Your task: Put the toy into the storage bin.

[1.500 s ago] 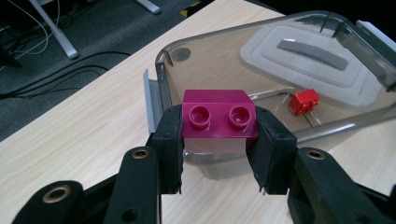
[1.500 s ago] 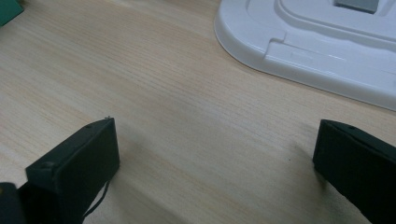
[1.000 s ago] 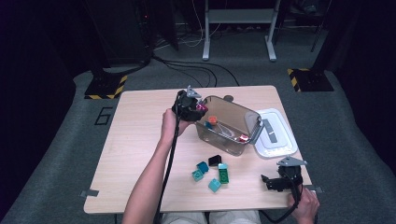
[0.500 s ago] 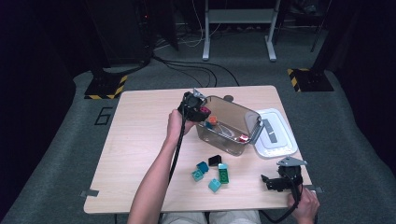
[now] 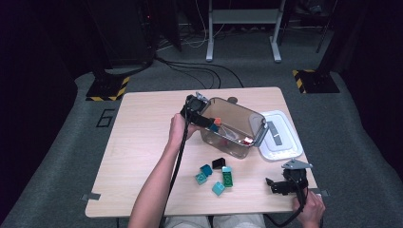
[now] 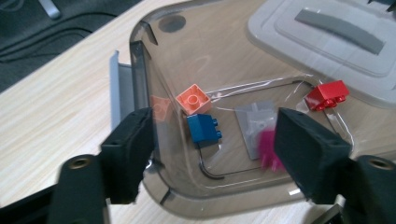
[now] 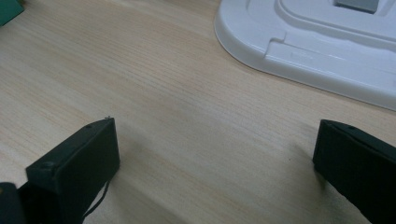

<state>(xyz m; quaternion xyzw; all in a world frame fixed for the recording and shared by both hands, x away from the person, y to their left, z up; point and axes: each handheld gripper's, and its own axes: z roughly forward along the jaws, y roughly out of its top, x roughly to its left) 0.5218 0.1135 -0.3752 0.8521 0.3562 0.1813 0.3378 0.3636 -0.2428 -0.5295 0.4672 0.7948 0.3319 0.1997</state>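
The blue brick is lying inside the clear bin, just below the jaws of my left gripper, which have just been opening and are holding nothing. My right gripper, spread wide, is resting well apart from the bin.

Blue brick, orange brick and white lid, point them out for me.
blue brick (image 6: 204, 129): left gripper view, its front face.
orange brick (image 6: 193, 99): left gripper view, its studded top.
white lid (image 5: 285, 142): high view, its flat top beside the handle.
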